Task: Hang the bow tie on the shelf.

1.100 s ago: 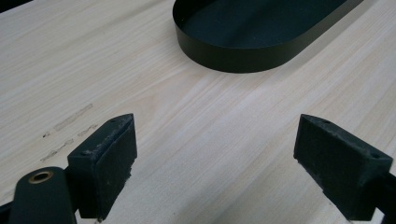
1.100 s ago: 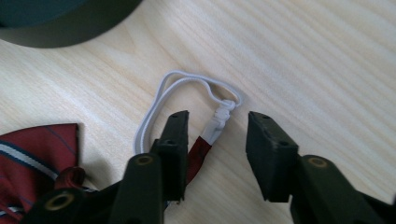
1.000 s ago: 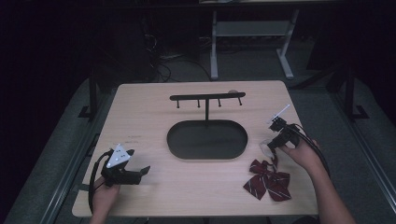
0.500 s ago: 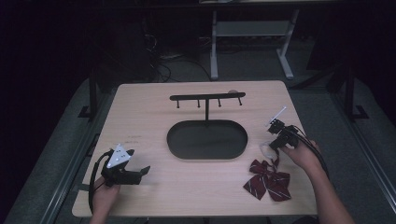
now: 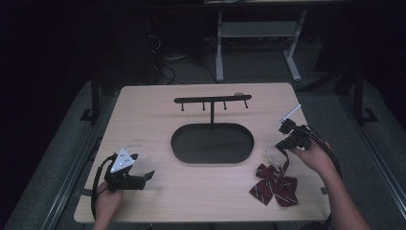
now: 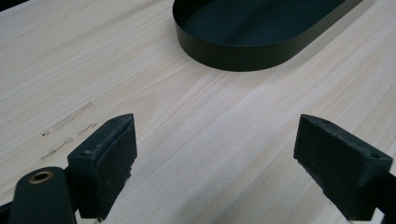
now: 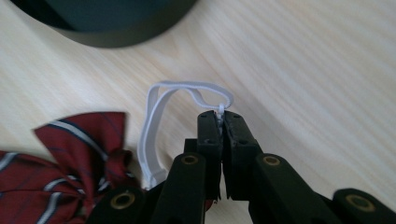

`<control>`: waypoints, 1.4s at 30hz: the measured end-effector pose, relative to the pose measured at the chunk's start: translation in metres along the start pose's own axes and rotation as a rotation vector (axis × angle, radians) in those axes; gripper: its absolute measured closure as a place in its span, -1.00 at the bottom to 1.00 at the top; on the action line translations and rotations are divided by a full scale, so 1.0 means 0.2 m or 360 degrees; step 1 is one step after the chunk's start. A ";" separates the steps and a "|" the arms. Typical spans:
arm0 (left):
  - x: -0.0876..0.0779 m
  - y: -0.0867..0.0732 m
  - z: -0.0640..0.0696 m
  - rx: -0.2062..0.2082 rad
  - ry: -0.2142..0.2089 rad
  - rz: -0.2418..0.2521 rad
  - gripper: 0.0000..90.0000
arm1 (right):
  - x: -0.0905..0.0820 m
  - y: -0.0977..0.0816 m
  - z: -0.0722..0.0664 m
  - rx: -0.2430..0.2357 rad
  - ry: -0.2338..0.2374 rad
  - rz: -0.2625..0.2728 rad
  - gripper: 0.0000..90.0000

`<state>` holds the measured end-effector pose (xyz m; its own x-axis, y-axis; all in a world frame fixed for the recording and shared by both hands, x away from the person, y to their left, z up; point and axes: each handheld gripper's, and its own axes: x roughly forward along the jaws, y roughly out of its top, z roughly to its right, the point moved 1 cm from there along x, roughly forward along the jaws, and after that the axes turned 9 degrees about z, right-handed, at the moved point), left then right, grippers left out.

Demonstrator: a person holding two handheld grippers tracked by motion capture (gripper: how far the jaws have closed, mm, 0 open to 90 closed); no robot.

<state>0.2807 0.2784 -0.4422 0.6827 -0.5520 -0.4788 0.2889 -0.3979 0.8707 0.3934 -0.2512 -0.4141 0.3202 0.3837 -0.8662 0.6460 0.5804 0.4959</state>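
Note:
A dark red striped bow tie (image 5: 274, 186) (image 7: 65, 158) lies on the wooden table near the front right, with a white elastic band (image 7: 161, 116) (image 5: 271, 154) looping out of it. My right gripper (image 7: 219, 115) (image 5: 280, 145) is shut on that band, just above the table beside the oval black base (image 5: 212, 143) of a hook stand (image 5: 212, 100). My left gripper (image 6: 210, 154) (image 5: 146, 176) rests open at the front left, nothing between its jaws, facing the base (image 6: 252, 51).
The stand's horizontal bar carries several small hooks and rises from the middle of the base. Table edges run close to both hands. A desk frame (image 5: 256, 43) and cables lie on the dark floor behind the table.
My right gripper has shifted slightly up and away from the bow tie, drawing the white band with it. The left gripper has not moved.

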 end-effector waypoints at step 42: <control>0.00 0.00 0.00 -0.0001 -0.0001 0.0009 -0.71 | -0.40 0.28 -0.25 -0.0302 0.0033 0.0233 0.92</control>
<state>0.2805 0.2779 -0.4424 0.6841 -0.5545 -0.4738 0.2853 -0.3944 0.8735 0.3682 -0.2137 -0.3142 0.3853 0.4875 -0.7835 0.4512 0.6412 0.6208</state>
